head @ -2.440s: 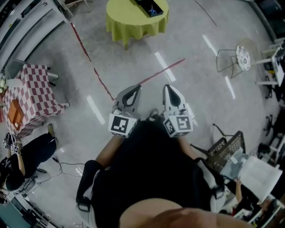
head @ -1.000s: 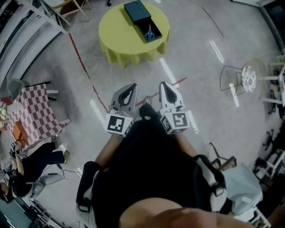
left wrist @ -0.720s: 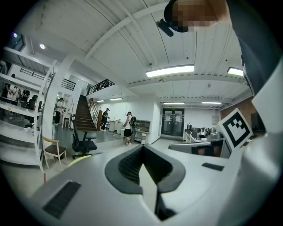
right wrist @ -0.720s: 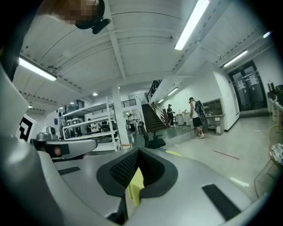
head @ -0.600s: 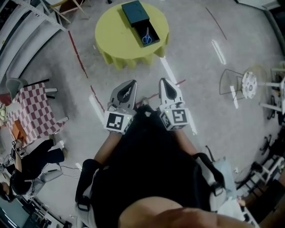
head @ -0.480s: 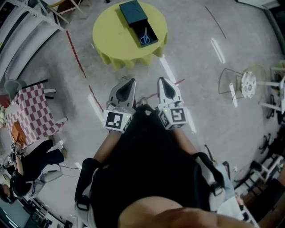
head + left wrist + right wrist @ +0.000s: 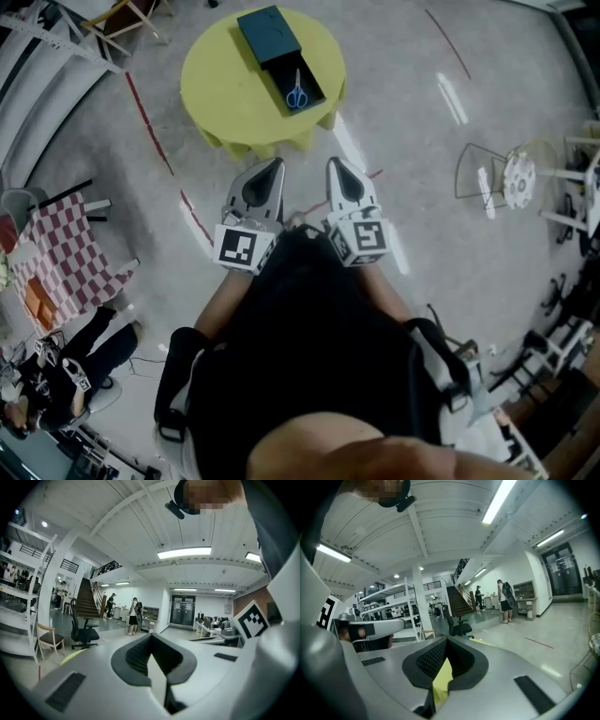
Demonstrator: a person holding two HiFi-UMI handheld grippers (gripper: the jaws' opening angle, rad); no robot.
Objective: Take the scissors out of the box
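The scissors (image 7: pixel 296 91) lie in the open near-right end of a dark box (image 7: pixel 267 33), which sits slantwise on the round yellow table (image 7: pixel 220 94), running from far left to near right. Their long axis runs roughly near to far with a slight tilt, following the box. The blue handles appear to be at the near end and the blades point away, though they are small in the head view.

Both grippers are held side by side over the floor (image 7: pixel 422 187), pointing toward the table. The left gripper (image 7: pixel 270 171) has its jaws pressed together on nothing, and so does the right gripper (image 7: pixel 337 171); a strip of the yellow table shows through the slit of the right one.

The scissors lie straight ahead, on the far side of both tips and well apart from them. Sideways they fall between the two grippers' lines, a shade closer to the left one's. Either hand looks able to reach them, but its jaws would first have to spread and come in over the box's near end toward the handles
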